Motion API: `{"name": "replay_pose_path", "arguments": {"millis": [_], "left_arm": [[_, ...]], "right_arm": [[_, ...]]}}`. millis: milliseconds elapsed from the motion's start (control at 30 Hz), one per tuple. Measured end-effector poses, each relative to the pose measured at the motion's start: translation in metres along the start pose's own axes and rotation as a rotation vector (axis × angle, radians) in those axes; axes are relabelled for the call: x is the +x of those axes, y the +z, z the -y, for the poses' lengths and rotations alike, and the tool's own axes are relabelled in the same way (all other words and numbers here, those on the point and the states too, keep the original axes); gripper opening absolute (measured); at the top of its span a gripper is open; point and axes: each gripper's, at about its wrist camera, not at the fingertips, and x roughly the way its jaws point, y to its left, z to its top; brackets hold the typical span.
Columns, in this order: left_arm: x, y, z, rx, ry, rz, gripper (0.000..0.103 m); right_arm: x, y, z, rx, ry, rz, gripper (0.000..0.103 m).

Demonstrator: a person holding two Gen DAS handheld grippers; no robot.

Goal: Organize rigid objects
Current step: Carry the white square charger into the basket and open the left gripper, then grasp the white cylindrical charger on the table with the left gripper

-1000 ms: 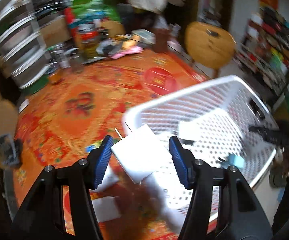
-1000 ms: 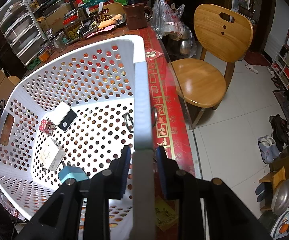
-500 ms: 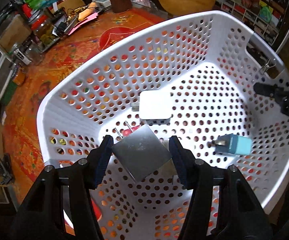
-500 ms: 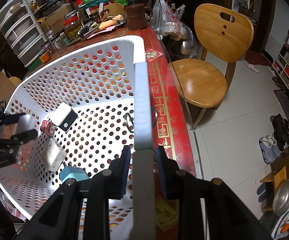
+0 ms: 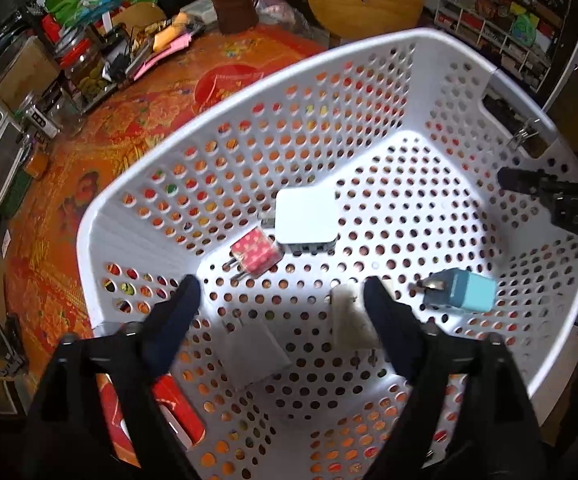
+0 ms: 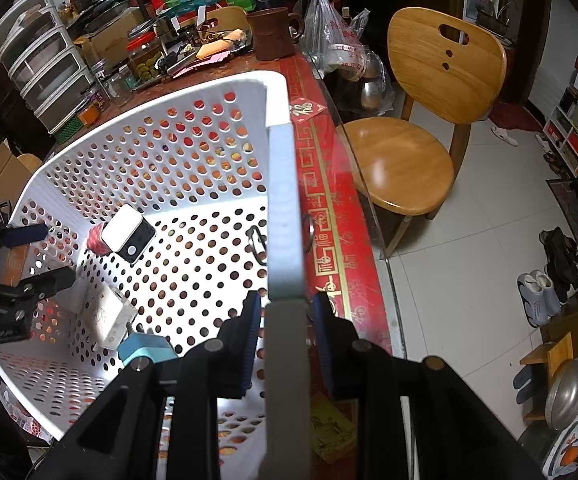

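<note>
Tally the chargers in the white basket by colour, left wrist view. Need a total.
White: 3, the big white adapter, the blurred white charger falling under the opening left gripper, and the cream one
Pink patterned: 1
Light blue: 1
Total: 5 in the basket

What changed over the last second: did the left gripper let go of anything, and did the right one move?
The left gripper carried a white square charger over the white perforated plastic basket, and its jaws are opening; the charger now lies blurred on the basket floor. The right gripper stayed clamped on the basket's rim.
</note>
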Motion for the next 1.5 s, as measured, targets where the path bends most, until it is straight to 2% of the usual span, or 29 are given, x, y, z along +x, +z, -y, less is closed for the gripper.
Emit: {"name": "replay_pose_path", "arguments": {"millis": [133, 200, 433, 600, 800, 867, 900, 1000, 1100, 1267, 1367, 1433, 1500], "left_arm": [[-0.021, -0.007, -0.009, -0.018, -0.024, 0.078, 0.098], [-0.032, -0.014, -0.021, -0.05, -0.013, 0.118, 0.1], [-0.076, -0.05, -0.071, -0.189, -0.011, 0.26, 0.101], [-0.101, -0.099, -0.119, -0.336, 0.068, 0.359, 0.102], [-0.061, -0.144, -0.157, -0.377, 0.156, 0.259, 0.102], [-0.044, -0.161, -0.169, -0.418, 0.129, 0.214, 0.102], [-0.034, -0.171, -0.176, -0.45, 0.072, 0.173, 0.102], [-0.013, -0.187, -0.18, -0.502, 0.047, 0.085, 0.102], [0.001, -0.195, -0.171, -0.473, 0.107, 0.062, 0.102], [0.023, -0.193, -0.155, -0.453, 0.1, 0.016, 0.102], [0.033, -0.189, -0.15, -0.456, 0.096, -0.006, 0.097], [0.039, -0.188, -0.149, -0.459, 0.091, -0.02, 0.088], [0.042, -0.187, -0.15, -0.468, 0.079, -0.017, 0.085]], "right_arm": [[0.0, 0.0, 0.0, 0.0, -0.005, -0.003, 0.025], [0.0, 0.001, 0.0, -0.001, -0.008, -0.003, 0.025], [0.0, 0.0, 0.0, 0.0, -0.008, -0.001, 0.025], [0.0, -0.001, 0.0, -0.002, -0.007, 0.0, 0.025], [0.0, 0.0, 0.0, -0.002, -0.003, 0.0, 0.025], [0.0, 0.0, 0.0, -0.002, -0.001, 0.001, 0.025], [0.0, 0.0, 0.001, -0.001, 0.001, 0.001, 0.025], [0.0, 0.0, 0.0, -0.002, 0.0, 0.002, 0.025], [0.0, 0.0, 0.001, -0.003, 0.003, 0.003, 0.025], [-0.001, 0.001, 0.001, -0.007, 0.0, 0.001, 0.026], [-0.001, 0.001, 0.001, -0.007, 0.001, 0.002, 0.026], [-0.001, 0.001, 0.0, -0.007, 0.003, 0.002, 0.026], [-0.001, 0.002, 0.0, -0.007, 0.004, 0.003, 0.026]]}}
